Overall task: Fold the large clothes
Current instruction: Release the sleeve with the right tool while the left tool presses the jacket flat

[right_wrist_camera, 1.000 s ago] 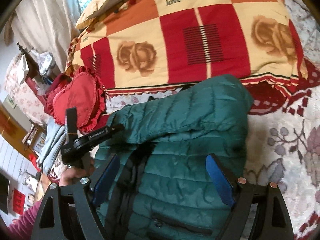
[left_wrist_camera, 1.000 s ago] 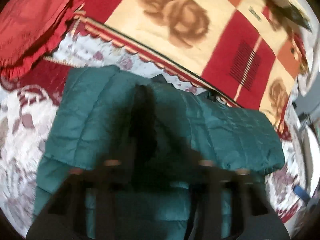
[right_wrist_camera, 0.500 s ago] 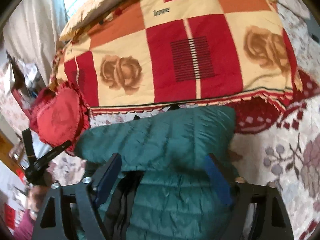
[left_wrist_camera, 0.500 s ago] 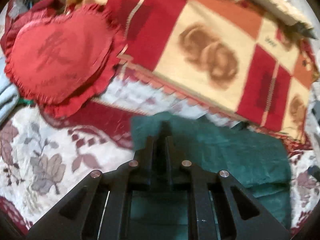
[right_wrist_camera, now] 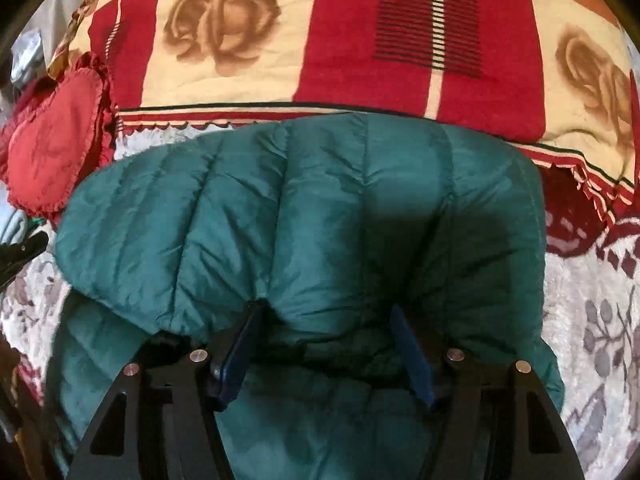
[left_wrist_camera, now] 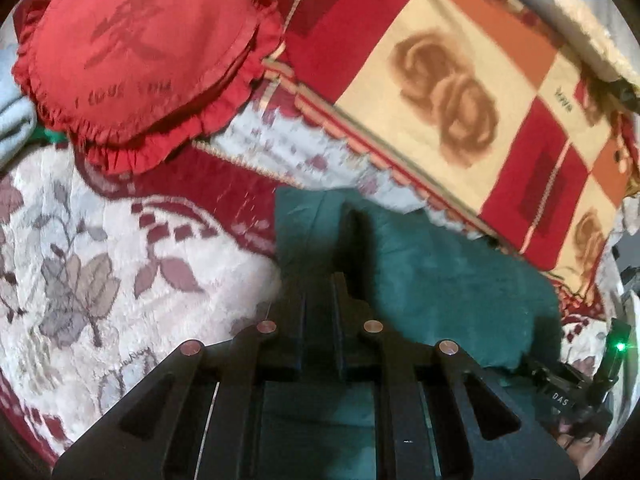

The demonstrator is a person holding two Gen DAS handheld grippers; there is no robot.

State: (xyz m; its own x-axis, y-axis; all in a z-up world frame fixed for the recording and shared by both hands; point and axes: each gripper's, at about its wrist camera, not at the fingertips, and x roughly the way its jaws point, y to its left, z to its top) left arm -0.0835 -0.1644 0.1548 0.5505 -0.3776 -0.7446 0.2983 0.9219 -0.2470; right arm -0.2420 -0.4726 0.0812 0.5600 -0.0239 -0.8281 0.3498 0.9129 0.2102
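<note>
Green puffy jacket point(right_wrist_camera: 304, 216) lies on the flowery bedspread point(left_wrist_camera: 100, 264), its top part folded down so it gets smaller. The right gripper point(right_wrist_camera: 324, 340) is open at the fold's edge; the left gripper point(left_wrist_camera: 352, 240) is closed, though I cannot tell if it pinches cloth. A checked blanket point(right_wrist_camera: 400, 40) and red heart pillow point(left_wrist_camera: 136, 52) lie just behind.

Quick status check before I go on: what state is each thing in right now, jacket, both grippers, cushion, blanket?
Teal quilted puffer jacket: top part folded over its lower part.
Left gripper: jaws shut, over the jacket's edge; any grip unclear.
Right gripper: jaws open, around a jacket bulge.
Red frilled heart cushion: lying flat.
Red-and-cream rose-print blanket: spread behind the jacket.
</note>
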